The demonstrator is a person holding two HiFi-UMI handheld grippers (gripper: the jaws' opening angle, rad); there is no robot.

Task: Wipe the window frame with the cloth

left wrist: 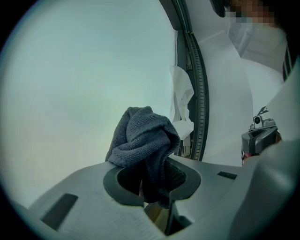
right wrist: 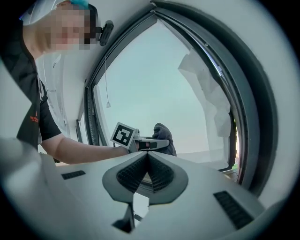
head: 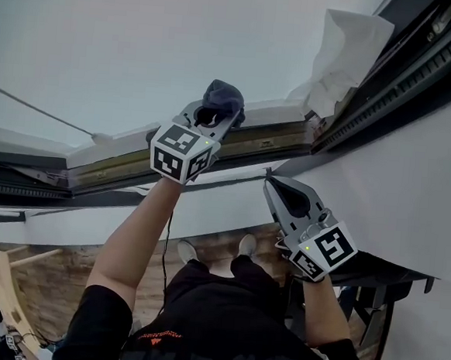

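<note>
A dark grey-blue cloth (head: 223,96) is bunched in my left gripper (head: 213,114), which is shut on it and holds it against the window frame's lower rail (head: 126,160), by the glass. In the left gripper view the cloth (left wrist: 143,136) spills out over the jaws (left wrist: 154,180). My right gripper (head: 274,187) is shut with nothing in it. It hangs lower and to the right, by the white wall under the frame. From the right gripper view, its closed tips (right wrist: 147,155) point toward the left gripper (right wrist: 149,143) and the cloth (right wrist: 164,135).
A crumpled white sheet (head: 340,56) hangs at the frame's right corner, and it shows again as a sheet (left wrist: 180,101) beside the dark track (left wrist: 199,93). The dark side frame (right wrist: 243,117) curves along the right. A thin cord (head: 37,108) crosses the glass at the left.
</note>
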